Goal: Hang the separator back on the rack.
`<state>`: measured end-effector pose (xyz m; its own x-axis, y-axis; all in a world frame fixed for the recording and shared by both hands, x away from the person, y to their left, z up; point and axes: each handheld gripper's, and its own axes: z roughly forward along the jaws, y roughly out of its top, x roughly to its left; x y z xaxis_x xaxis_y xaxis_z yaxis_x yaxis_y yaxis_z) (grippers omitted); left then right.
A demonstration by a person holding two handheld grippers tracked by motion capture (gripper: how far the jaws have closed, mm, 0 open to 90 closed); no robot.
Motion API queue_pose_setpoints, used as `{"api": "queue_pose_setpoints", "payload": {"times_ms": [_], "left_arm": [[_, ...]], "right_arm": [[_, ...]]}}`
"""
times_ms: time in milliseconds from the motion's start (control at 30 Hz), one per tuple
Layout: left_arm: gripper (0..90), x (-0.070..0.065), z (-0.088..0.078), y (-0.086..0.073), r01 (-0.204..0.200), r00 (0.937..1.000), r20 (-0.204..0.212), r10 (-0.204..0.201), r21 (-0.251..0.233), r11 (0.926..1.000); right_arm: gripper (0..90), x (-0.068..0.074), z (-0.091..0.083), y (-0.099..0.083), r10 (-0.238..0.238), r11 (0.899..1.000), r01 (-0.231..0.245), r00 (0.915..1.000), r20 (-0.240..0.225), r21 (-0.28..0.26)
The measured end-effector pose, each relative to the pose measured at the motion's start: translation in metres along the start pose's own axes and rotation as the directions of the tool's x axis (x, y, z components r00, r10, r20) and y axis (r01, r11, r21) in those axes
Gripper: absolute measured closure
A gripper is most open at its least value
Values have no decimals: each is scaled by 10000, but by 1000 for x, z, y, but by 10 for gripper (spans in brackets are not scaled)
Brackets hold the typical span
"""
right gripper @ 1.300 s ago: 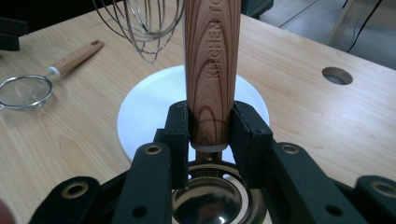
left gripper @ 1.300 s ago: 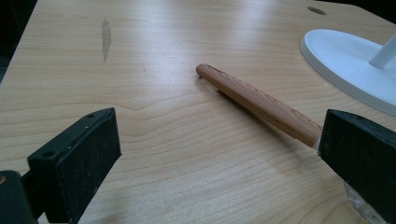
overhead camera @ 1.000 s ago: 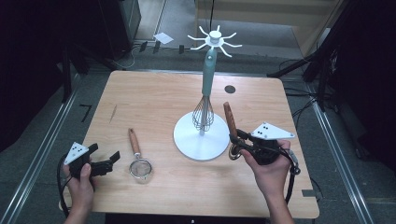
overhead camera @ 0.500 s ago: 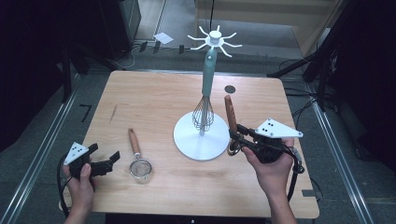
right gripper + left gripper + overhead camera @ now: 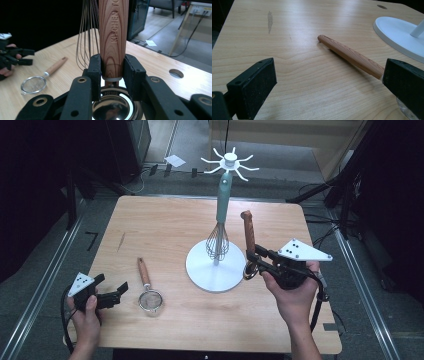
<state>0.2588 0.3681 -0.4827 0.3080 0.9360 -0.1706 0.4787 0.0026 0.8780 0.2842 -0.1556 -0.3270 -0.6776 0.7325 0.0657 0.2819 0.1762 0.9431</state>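
My right gripper (image 5: 255, 261) is shut on a wood-handled utensil (image 5: 248, 232) and holds it upright just right of the white stand's base (image 5: 215, 272). In the right gripper view the jaws clamp the handle (image 5: 113, 32) low down, above its shiny metal bowl (image 5: 113, 106). A whisk (image 5: 218, 240) with a teal handle hangs on the stand, its wires (image 5: 86, 37) just behind the held handle. My left gripper (image 5: 116, 290) rests open at the table's front left. A small strainer (image 5: 149, 296) lies flat beside it, its wooden handle (image 5: 352, 56) running past the right jaw.
The stand's ring of white hooks (image 5: 229, 162) sits atop the pole. A round hole (image 5: 176, 73) is cut in the wooden table (image 5: 160, 225) at the far right. A dark stain (image 5: 269, 21) marks the left part of the table. Cables lie on the floor around the table.
My right gripper has risen a little and drifted right with the utensil, whose handle now stands more upright. The left gripper and the strainer have not moved.
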Motion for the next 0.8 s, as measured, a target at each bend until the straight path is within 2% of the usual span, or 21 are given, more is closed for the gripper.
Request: {"api": "queue_pose_setpoints", "payload": {"times_ms": [133,300,433,600,800], "left_arm": [[0,0,0,0,-29,10000,-10,29,-35,10000],[0,0,0,0,-95,10000,-21,95,7,10000],[0,0,0,0,-78,10000,-18,78,-25,10000],[0,0,0,0,-46,10000,-18,46,-45,10000],[0,0,0,0,-43,10000,-23,43,-47,10000]], "right_arm": [[710,-2,-2,4,33,9998,-33,10000,9,-182],[710,-2,-3,8,339,9982,-341,9994,-40,-498],[710,0,-2,12,253,9974,-255,9997,-31,-681],[710,1,-3,16,435,9946,-425,9990,81,-950],[710,4,-2,21,377,9926,-368,9993,60,-1160]]}}
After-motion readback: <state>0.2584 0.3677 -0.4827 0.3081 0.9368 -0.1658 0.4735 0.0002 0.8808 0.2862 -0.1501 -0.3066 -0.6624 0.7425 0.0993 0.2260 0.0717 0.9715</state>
